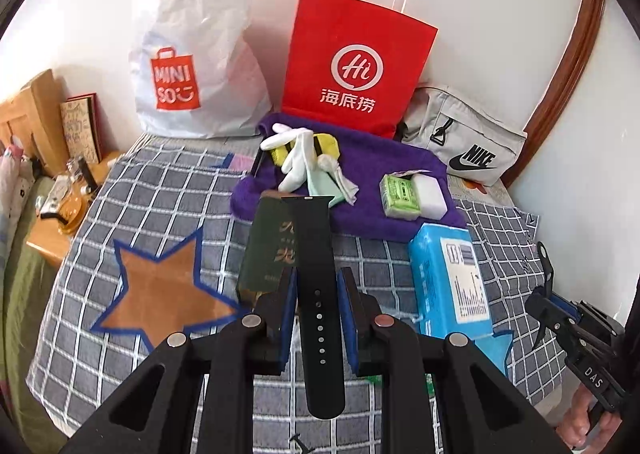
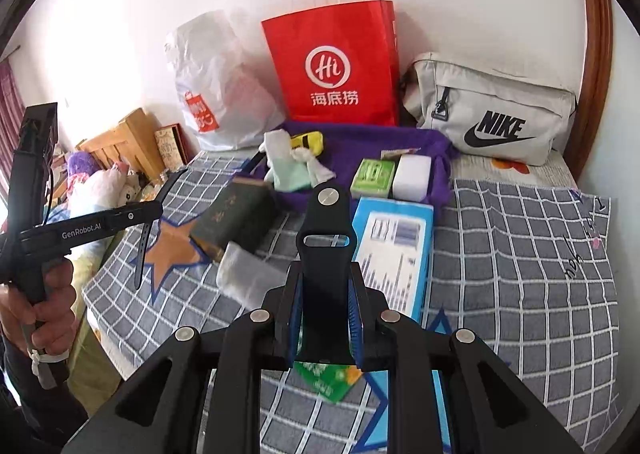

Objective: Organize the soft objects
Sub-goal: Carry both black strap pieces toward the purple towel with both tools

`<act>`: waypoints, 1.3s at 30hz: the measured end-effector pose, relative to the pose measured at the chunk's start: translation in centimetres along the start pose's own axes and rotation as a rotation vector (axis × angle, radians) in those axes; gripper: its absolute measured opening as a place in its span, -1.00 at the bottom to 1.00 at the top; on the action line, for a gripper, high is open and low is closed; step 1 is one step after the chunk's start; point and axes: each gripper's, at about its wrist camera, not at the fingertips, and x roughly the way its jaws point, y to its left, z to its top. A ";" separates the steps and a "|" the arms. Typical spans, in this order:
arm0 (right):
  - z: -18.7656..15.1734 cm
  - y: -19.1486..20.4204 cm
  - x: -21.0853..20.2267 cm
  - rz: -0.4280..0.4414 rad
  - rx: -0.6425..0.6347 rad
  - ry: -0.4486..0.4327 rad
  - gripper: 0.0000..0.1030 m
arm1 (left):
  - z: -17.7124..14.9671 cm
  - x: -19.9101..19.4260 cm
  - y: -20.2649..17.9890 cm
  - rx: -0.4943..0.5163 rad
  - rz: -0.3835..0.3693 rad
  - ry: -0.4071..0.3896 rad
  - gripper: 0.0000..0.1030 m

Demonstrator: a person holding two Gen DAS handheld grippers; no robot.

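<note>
**Onlooker:** Left wrist view caught the left gripper (image 1: 316,306) clenched on a black watch strap with holes (image 1: 319,294), the strap running up between the blue pads and hanging clear above the checked bedcover (image 1: 168,189).

**Editor:** And the other hand?

**Onlooker:** The right gripper (image 2: 325,318) was clamped tight on the other strap half (image 2: 326,230), the piece with a slot and a metal stud, which stood upright over the bed. A hand (image 2: 48,302) showed at the frame's left edge, wrapped round the left tool's handle.

**Editor:** Where were the soft things?

**Onlooker:** On a purple towel (image 1: 384,169) near the wall lay white gloves (image 1: 296,157), a yellow sponge (image 1: 326,145), a green tissue pack (image 1: 400,193) and a white foam block (image 1: 430,199), the last two touching. A blue tissue packet (image 1: 452,282) lay just beside the towel's near edge, a dark green box (image 1: 272,246) to its left, and a grey sock (image 2: 248,274) beside that box.

**Editor:** Behind them?

**Onlooker:** A white Miniso bag (image 1: 192,61), a red paper bag (image 1: 352,65) and a grey Nike pouch (image 1: 468,145) stood against the wall.
</note>
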 end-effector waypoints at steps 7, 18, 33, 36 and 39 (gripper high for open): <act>3.0 -0.6 1.6 -0.007 -0.006 0.003 -0.61 | 3.2 1.2 -0.3 0.009 -0.007 -0.008 -0.62; 7.6 -3.3 5.4 -0.040 0.006 -0.008 -0.61 | 8.3 4.5 -1.4 0.044 -0.009 -0.023 -0.62; 12.2 -6.4 12.7 -0.057 0.032 0.030 -0.61 | 13.3 12.0 -1.0 0.006 -0.048 0.022 -0.61; 13.2 -6.7 14.2 -0.059 0.025 0.037 -0.61 | 14.1 13.4 -1.2 0.012 -0.042 0.030 -0.61; 14.0 -7.2 15.7 -0.062 0.019 0.049 -0.61 | 14.7 14.5 -1.2 0.015 -0.041 0.034 -0.61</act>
